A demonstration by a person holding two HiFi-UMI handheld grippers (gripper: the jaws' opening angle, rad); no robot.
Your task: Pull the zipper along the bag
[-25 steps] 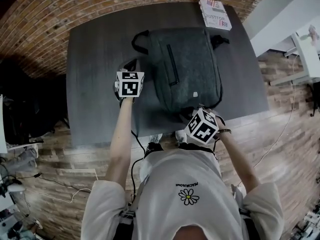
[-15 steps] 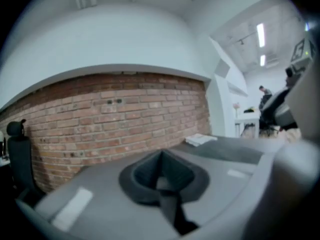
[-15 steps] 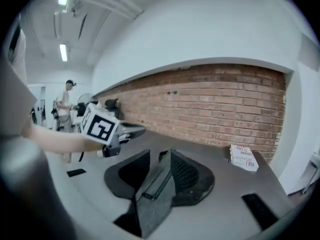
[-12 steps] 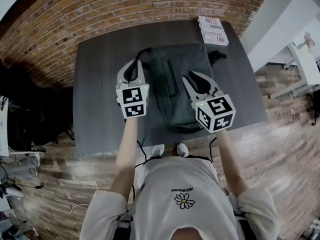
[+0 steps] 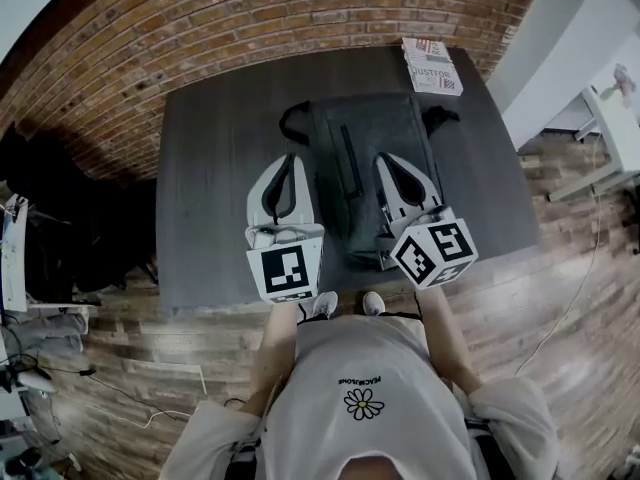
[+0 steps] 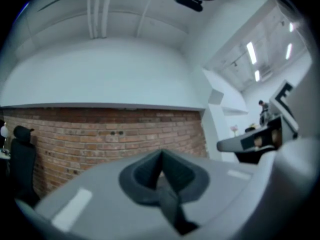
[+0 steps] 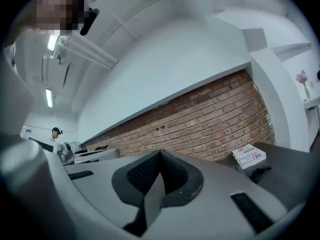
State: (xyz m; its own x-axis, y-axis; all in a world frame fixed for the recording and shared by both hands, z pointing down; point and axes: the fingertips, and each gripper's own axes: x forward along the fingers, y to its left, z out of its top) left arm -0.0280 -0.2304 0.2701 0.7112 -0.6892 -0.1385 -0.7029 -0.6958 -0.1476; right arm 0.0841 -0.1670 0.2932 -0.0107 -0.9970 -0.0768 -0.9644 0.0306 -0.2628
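Observation:
A dark grey bag [image 5: 400, 133] lies flat on the dark table [image 5: 210, 168], with a zipper line [image 5: 347, 158] running down its front. Both grippers are lifted off the table, level and pointing at the brick wall. In the head view my left gripper [image 5: 290, 158] hangs over the table just left of the bag, jaws shut with nothing in them. My right gripper [image 5: 384, 158] hovers above the bag's right half, also shut and empty. The left gripper view shows shut jaws [image 6: 161, 155] against wall and ceiling. In the right gripper view the shut jaws [image 7: 160, 155] hold nothing.
A white book [image 5: 432, 66] lies at the table's far right corner, also seen as a book [image 7: 248, 155] in the right gripper view. A brick wall [image 5: 300, 8] stands behind the table. A white desk [image 5: 610, 98] is at the right. A person [image 7: 54, 133] stands far off.
Both grippers rose from the table and bag toward the head camera. The right gripper left the bag's near end; its jaws stood apart half a second ago and are shut now.

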